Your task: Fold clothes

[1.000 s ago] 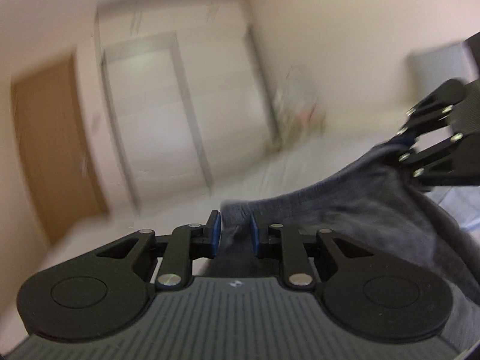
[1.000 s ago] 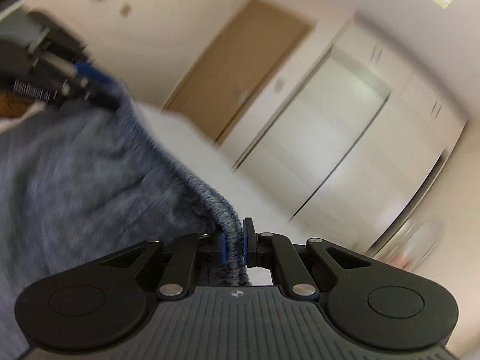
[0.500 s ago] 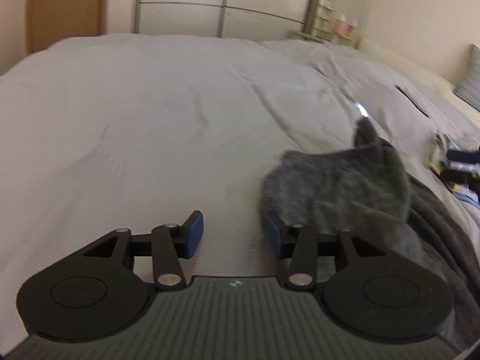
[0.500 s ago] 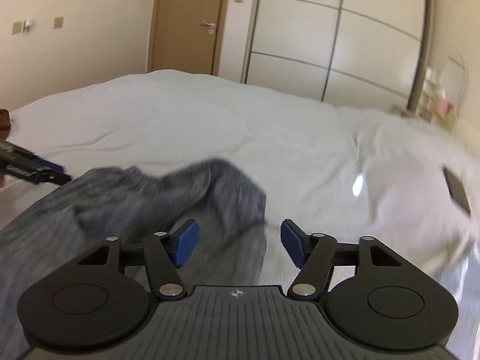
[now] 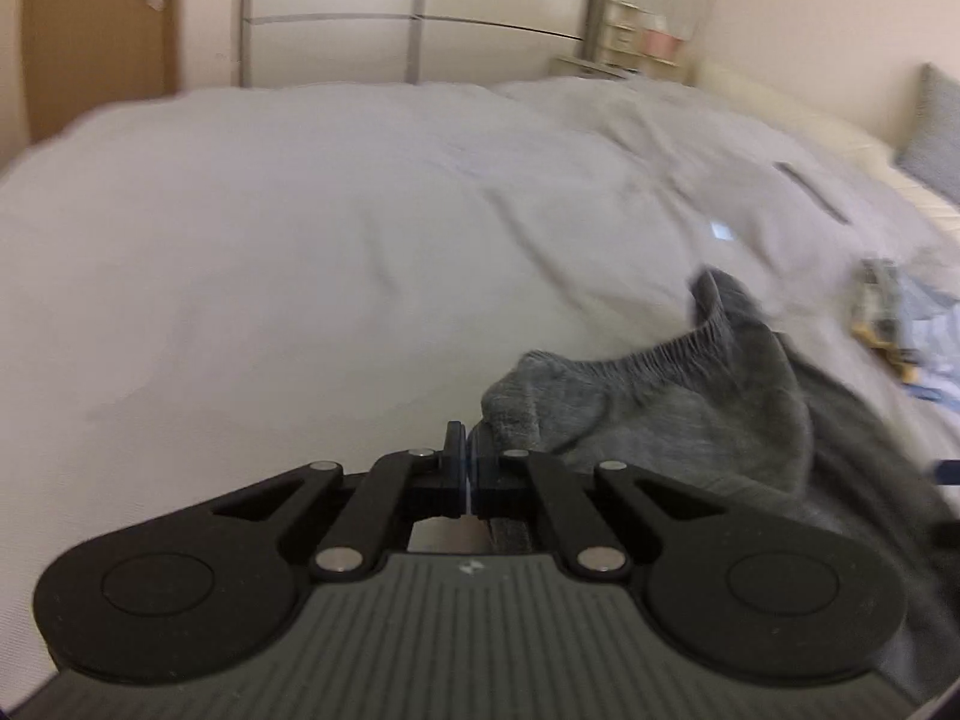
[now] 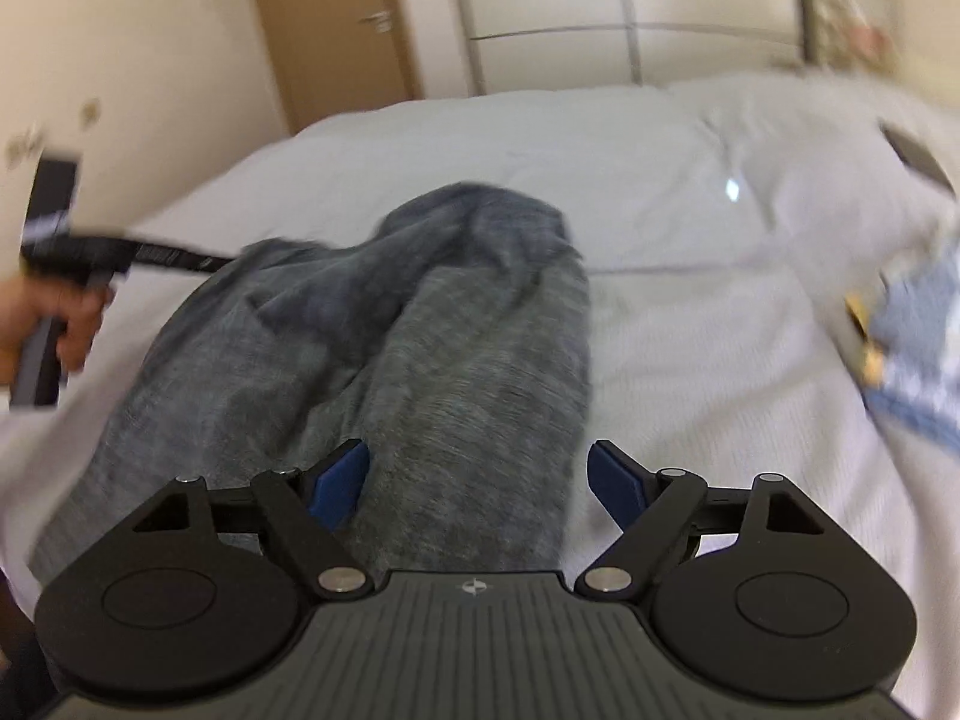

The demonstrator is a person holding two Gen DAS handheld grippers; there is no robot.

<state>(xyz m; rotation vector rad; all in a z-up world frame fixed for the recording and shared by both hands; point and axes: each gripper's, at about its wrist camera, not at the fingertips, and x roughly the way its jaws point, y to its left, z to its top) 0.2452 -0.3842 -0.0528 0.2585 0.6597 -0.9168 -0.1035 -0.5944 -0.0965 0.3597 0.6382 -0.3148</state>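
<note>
A grey knit garment with a ribbed waistband lies crumpled on the white bed. My left gripper is shut, right at the left edge of the garment; a strip of grey cloth lies under the right finger, and no cloth shows between the pads. It also shows at the left of the right wrist view, held by a hand. My right gripper is open wide, its blue pads over the near part of the garment, holding nothing.
A blue patterned cloth with a small yellow-and-dark object lies at the bed's right side. A flat dark object lies further back on the bed. A wardrobe and a wooden door stand behind.
One second ago both grippers held the garment up in the air. They let it drop onto the bed and opened. Since then the left gripper has shut at the garment's edge; the right stays open.
</note>
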